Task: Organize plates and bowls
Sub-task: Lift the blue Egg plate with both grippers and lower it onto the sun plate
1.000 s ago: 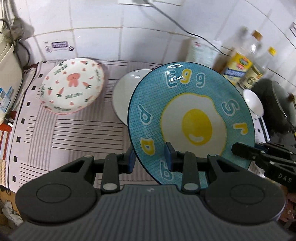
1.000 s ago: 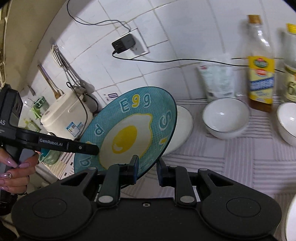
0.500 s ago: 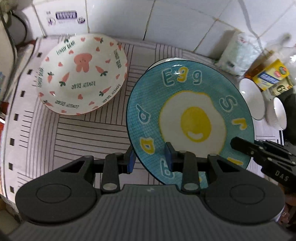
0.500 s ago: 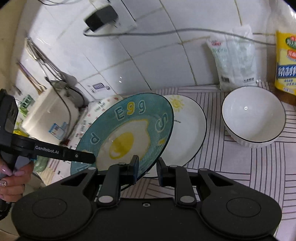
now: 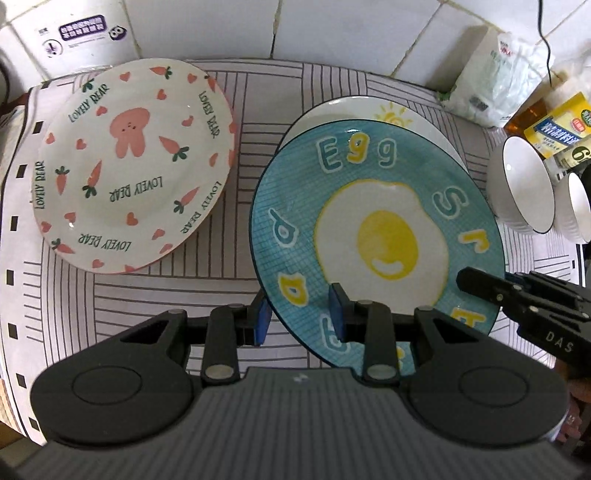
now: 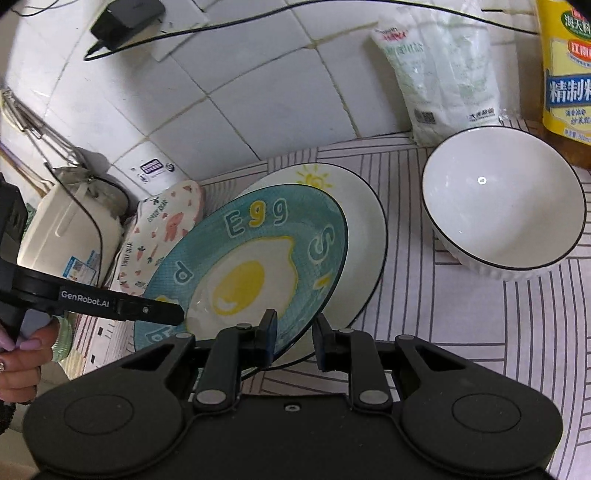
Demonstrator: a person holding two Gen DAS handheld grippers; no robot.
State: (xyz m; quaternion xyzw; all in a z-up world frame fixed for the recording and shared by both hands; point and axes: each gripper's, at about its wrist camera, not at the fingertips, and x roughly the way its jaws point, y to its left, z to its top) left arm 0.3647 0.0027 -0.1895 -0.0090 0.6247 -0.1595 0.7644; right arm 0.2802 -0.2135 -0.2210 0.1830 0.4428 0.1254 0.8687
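Over the bench: both grippers hold one blue egg plate [image 5: 376, 236] above a striped cloth [image 5: 122, 295].
Left gripper [image 5: 300, 319]: closed on the plate's near-left rim; one blue pad under the rim, the other on the printed face.
Right gripper [image 6: 295, 341]: closed on the plate's near-right rim, one pad on the face, one behind the edge; in the left view it shows as a black arm reaching in at the plate's lower right edge.
Egg plate, attitude: tilted, near edge raised in the grippers, far edge lower; the word "Egg" sits on the far side.
Egg plate, place: directly over a white sun plate [image 6: 354, 206] lying flat on the cloth; whether the two touch cannot be told.
Carrot plate [image 5: 129, 162]: to the left of the egg plate, apart from it, propped with one edge lifted.
White bowl [image 6: 502, 199]: right of the white plate, apart, upright; a second bowl [image 5: 574, 206] just beyond it in the left view.
Back wall: white tiles, a salt bag [image 6: 443, 66], a yellow-labelled bottle [image 6: 567, 70], a plugged-in charger [image 6: 125, 18].
Far left: rice cooker [image 6: 66, 236].
Person: a hand [image 6: 22, 354] grips the left gripper's handle.
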